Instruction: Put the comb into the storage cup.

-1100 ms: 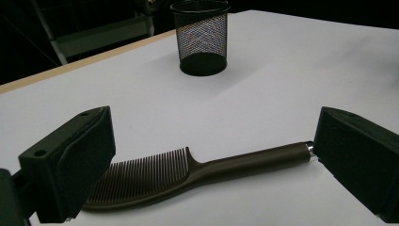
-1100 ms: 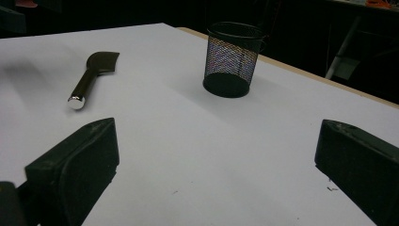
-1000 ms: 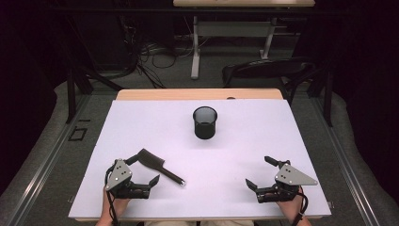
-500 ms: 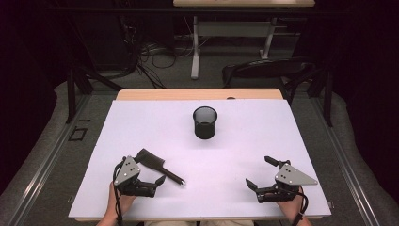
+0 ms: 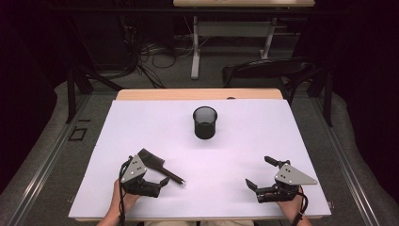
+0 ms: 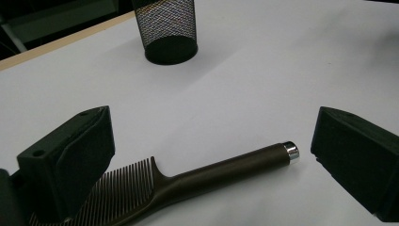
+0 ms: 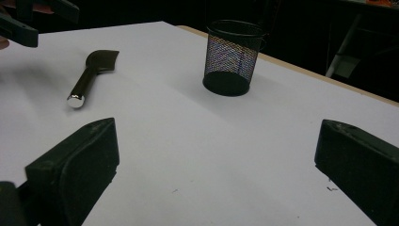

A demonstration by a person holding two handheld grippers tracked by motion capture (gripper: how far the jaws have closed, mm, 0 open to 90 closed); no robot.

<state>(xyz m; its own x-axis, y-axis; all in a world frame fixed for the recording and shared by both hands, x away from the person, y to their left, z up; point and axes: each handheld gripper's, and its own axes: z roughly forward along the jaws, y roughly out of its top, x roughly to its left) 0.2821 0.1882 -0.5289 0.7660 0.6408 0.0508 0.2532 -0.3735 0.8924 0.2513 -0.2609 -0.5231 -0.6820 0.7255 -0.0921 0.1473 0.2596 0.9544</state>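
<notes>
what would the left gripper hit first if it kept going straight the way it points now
Most likely the comb: it lies flat on the table between the open jaws of the left gripper, handle across its path. The mesh cup stands farther on, slightly aside.

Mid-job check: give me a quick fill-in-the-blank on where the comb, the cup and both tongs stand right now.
1. The comb lies flat between the open jaws of the ____ tongs.
2. The mesh cup stands ____ on the white table, apart from the comb.
3. The right tongs are open and hold ____.
4. The comb's handle ends in a ____ cap.

Missing words: left; upright; nothing; silver
</notes>
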